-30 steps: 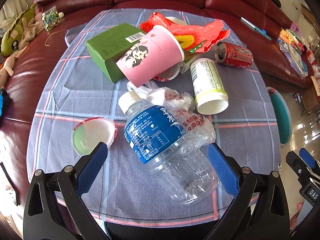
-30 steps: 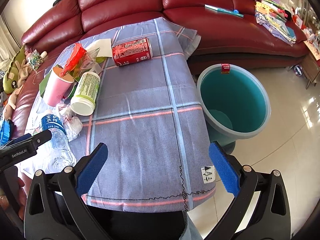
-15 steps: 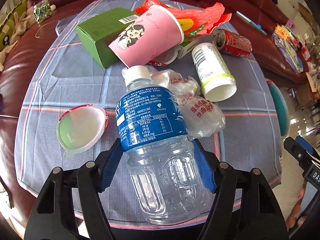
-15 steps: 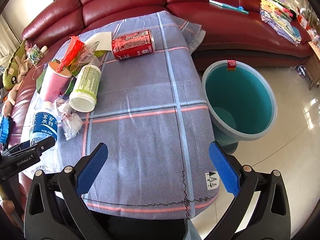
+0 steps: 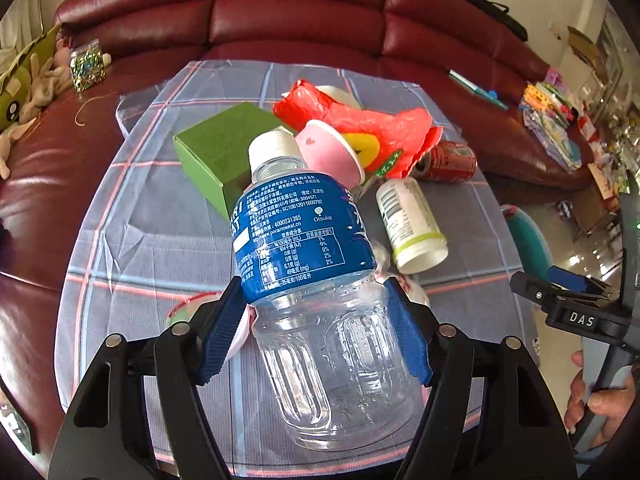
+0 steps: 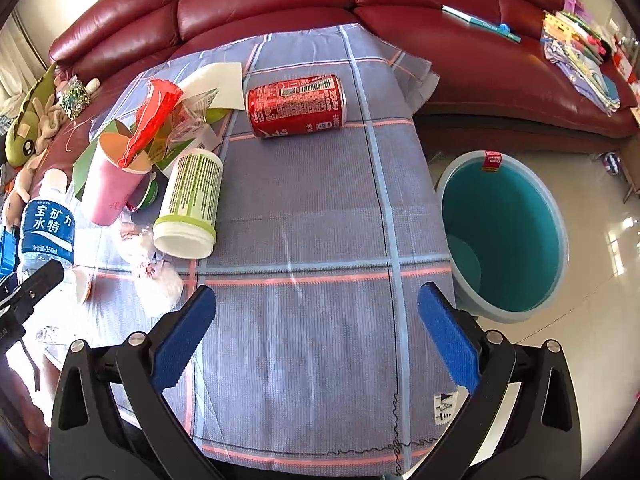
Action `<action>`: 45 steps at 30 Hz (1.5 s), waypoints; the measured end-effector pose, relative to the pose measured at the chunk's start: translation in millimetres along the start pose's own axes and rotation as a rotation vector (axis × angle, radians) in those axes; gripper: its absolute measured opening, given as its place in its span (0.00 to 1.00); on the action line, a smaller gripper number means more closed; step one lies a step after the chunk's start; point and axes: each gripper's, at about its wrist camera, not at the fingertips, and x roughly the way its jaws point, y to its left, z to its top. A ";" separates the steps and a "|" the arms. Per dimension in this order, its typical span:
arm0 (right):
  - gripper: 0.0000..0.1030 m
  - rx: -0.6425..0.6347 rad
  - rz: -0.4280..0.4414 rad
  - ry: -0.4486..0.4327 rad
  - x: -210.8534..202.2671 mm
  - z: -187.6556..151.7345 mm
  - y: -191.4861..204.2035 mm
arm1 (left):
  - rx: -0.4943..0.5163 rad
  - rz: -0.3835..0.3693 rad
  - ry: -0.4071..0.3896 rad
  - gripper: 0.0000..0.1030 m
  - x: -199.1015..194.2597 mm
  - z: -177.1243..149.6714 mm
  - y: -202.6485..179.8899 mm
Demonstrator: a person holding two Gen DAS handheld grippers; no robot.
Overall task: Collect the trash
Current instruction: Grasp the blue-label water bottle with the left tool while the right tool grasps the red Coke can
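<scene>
The left gripper (image 5: 316, 332) had just closed its blue pads on the clear lower body of the plastic bottle (image 5: 308, 264), which stood tilted between them with its white cap pointing away toward the sofa, lifted off the checked cloth of the surface (image 6: 320, 208). The right gripper (image 6: 316, 332) hung with its jaws spread wide and nothing between them, above a bare stretch of the cloth near its front edge. On the floor just beside the surface, to the right, stood the teal bin (image 6: 504, 236), open-topped. The rest of the rubbish lay bunched on the far left of the cloth: a pink paper cup (image 6: 110, 184) on its side, a white jar with a green band (image 6: 190, 208) beside it, a crumpled clear bag (image 6: 156, 276), red plastic wrapping (image 5: 360, 124), a green box (image 5: 218, 152), and, a little apart, a red can (image 6: 296, 106) lying on its side.
</scene>
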 end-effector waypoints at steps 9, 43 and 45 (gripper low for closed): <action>0.94 -0.128 -0.087 -0.021 27.0 79.3 2.7 | 0.056 -0.038 -0.049 0.69 10.0 68.4 -19.5; 0.63 -0.469 0.126 0.204 106.0 116.0 35.5 | 0.076 0.107 0.095 0.67 95.8 124.0 -38.5; 0.63 -0.442 0.140 0.199 99.9 111.3 32.1 | 0.060 0.153 0.108 0.78 97.7 121.3 -36.2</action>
